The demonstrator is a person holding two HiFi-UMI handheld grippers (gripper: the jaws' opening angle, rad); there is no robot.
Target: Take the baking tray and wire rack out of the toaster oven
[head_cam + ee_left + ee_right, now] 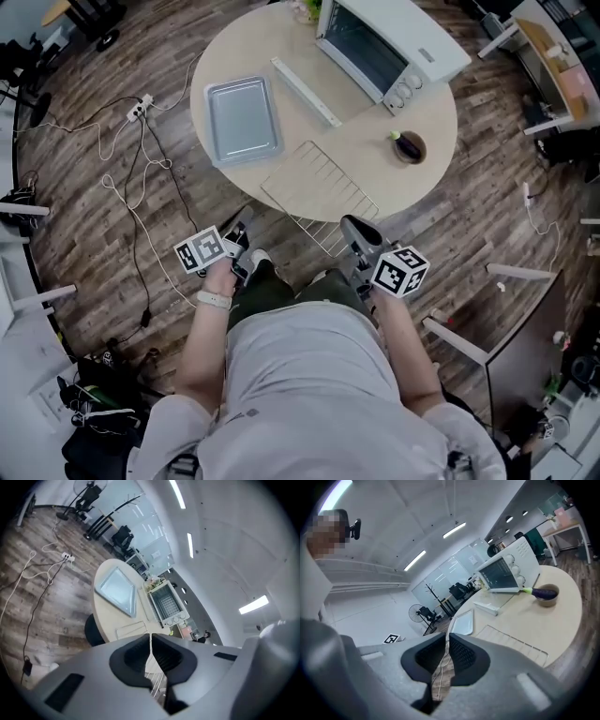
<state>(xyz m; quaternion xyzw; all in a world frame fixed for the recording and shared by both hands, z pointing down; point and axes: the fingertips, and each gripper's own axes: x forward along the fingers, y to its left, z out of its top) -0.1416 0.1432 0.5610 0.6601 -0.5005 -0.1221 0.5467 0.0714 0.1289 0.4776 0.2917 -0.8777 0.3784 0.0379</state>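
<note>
The grey baking tray (242, 120) lies flat on the left part of the round table (427, 178). Beside it the wire rack (319, 192) rests at the near rim, one corner jutting past the edge. At the back stands the white toaster oven (384, 42) with its door (305, 91) folded down. Both grippers hang short of the table, close to the person's body. My left gripper (240, 234) is shut with nothing in it, and my right gripper (352, 225) is shut and empty too. The left gripper view shows the left gripper (151, 637) below the tray (117, 590) and oven (166, 604). The right gripper view shows the right gripper (447, 637) and the rack (515, 641).
A small bowl holding an eggplant (410, 147) sits on the table's right side, in front of the oven. White cables and a power strip (141, 108) trail across the wooden floor at left. Desks and white furniture legs (511, 272) stand to the right.
</note>
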